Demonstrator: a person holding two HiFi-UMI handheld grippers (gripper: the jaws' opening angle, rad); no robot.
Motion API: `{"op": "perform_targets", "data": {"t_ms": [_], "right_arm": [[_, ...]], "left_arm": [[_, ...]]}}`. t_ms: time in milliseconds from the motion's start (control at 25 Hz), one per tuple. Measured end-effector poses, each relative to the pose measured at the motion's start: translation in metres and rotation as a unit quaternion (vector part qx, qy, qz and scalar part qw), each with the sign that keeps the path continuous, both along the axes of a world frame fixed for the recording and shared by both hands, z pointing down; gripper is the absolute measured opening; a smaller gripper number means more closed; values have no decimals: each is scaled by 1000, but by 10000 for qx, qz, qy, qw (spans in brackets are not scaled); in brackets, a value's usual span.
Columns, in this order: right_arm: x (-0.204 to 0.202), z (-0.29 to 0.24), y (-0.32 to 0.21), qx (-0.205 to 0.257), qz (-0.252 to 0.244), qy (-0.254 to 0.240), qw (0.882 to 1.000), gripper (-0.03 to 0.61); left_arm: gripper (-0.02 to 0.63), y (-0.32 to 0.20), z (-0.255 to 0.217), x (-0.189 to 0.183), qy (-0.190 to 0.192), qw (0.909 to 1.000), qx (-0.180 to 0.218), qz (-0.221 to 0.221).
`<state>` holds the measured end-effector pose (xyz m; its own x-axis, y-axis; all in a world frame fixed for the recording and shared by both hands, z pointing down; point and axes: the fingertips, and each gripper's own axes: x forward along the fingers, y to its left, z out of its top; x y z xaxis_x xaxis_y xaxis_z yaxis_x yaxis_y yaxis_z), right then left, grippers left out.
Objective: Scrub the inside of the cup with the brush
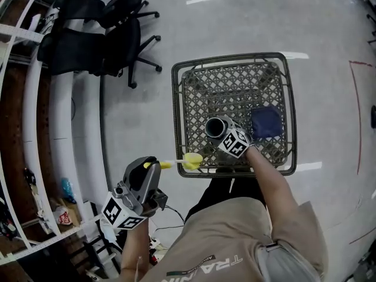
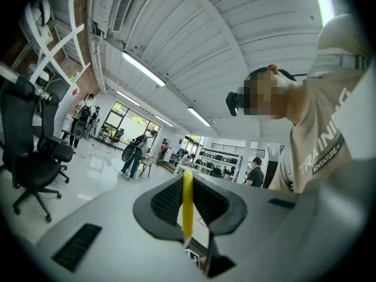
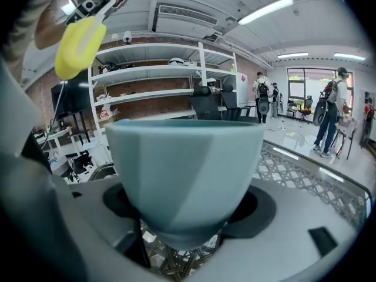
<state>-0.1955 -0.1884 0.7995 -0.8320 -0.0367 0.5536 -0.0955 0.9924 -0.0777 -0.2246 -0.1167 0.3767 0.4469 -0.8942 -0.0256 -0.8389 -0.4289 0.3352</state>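
Right gripper [image 1: 226, 135]: fingers pinch the teal cup [image 1: 215, 126] low on its body, held over the lattice surface [image 1: 235, 87]. Left gripper [image 1: 150, 168]: fingers pressed together on the handle of the yellow brush [image 1: 191, 160]. Brush head sits at the cup's 7 o'clock, outside it and not touching. Blue cloth [image 1: 265, 123] at the cup's 3 o'clock.

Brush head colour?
The brush head is yellow; it shows best in the right gripper view.

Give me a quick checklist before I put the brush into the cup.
1. Brush clamped in left gripper: ok.
2. Cup clamped in right gripper: ok.
3. Brush head inside the cup: not ok, it hangs apart from the rim.
4. Cup's mouth open to the brush: ok, nothing covers it.
5. Cup's inside empty: cannot tell, too dark.
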Motion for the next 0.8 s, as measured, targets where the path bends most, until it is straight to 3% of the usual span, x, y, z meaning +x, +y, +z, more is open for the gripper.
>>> {"op": "perform_targets", "data": {"t_ms": [120, 480, 640, 800], "right_arm": [[-12, 11, -5, 32, -87, 8, 10000, 388], [-6, 32, -9, 243, 182, -53, 9995, 388], [2, 39, -8, 518, 31, 209, 9984, 388], [11, 50, -5, 491, -89, 595, 9970, 388]], "left_arm": [[51, -6, 8, -6, 106, 9999, -71, -75], [51, -13, 20, 8, -149, 9998, -105, 122], [51, -12, 19, 18, -361, 9988, -32, 323], [51, -13, 17, 30, -509, 9973, 63, 531]]}}
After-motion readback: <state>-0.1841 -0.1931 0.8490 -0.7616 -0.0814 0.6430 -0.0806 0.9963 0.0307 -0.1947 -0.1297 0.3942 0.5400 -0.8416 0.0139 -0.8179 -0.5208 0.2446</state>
